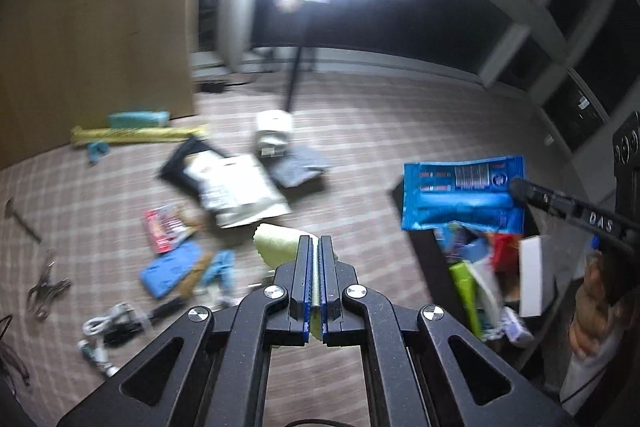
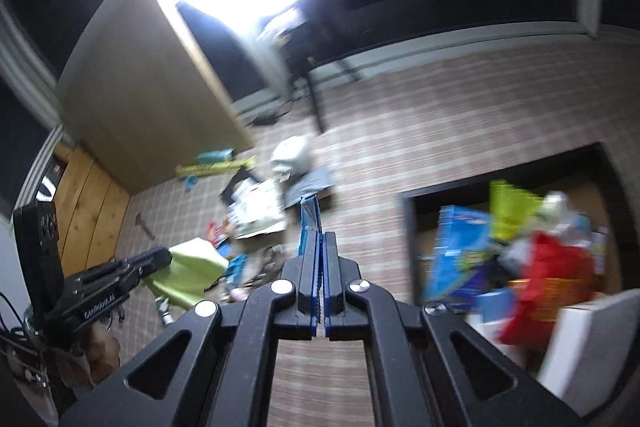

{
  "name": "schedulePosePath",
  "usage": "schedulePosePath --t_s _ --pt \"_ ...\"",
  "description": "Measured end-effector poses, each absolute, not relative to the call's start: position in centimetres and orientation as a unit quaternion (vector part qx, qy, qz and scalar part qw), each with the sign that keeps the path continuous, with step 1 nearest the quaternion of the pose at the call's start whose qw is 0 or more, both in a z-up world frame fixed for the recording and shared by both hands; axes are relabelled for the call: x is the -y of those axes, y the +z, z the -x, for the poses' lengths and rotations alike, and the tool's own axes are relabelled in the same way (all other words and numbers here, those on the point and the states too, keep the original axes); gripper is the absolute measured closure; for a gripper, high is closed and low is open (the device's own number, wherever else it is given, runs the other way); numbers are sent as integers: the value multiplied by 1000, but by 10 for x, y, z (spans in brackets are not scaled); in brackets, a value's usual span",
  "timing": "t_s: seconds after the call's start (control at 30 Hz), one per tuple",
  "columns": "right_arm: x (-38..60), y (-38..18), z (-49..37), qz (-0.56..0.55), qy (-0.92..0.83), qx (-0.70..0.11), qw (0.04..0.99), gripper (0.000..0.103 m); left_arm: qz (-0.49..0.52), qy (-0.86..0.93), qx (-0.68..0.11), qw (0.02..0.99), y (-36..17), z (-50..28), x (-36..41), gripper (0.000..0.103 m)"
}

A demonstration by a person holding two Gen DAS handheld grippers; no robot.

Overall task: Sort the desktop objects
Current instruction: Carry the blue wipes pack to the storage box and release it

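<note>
In the left wrist view my left gripper (image 1: 316, 241) is shut on a pale green cloth (image 1: 276, 247), which sticks out to the left of the jaws above the checked tabletop. The right wrist view shows the same cloth (image 2: 192, 273) hanging from the left gripper (image 2: 164, 258). My right gripper (image 2: 322, 235) is shut on a blue snack packet (image 2: 308, 219), seen edge-on. In the left wrist view that blue packet (image 1: 460, 195) hangs flat from the right gripper (image 1: 518, 189) over a black bin (image 1: 426, 259) holding several items.
Scattered on the checked cloth are a silver pouch (image 1: 236, 191), a red packet (image 1: 162, 229), a blue case (image 1: 168, 269), pliers (image 1: 46, 287), a white cable (image 1: 108, 321) and a white roll (image 1: 274, 133). A bright ring light on a stand (image 1: 294, 83) is behind. The black bin (image 2: 412, 227) sits at right.
</note>
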State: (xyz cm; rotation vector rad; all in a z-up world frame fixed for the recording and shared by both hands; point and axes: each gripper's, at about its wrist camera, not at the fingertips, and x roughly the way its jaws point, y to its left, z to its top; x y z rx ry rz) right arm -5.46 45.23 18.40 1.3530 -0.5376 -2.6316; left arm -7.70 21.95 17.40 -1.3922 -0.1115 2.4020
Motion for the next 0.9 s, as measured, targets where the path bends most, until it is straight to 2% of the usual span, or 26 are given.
schedulePosePath --t_s 0.47,0.77,0.83,0.87,0.9 --pt "-611 203 0 -406 -888 206 -65 102 483 823 -12 300 189 63 -403 101" --pt "-666 195 -15 -403 -884 212 -101 101 487 808 -37 330 185 54 -469 100" --pt "-670 191 -13 -417 -881 205 -92 100 489 806 -41 332 183 54 -479 92" --pt "-671 189 -12 -424 -879 202 -88 100 497 800 -42 334 181 54 -482 68" --pt "-672 187 -12 -430 -875 201 -92 97 498 798 -40 337 180 54 -484 56"
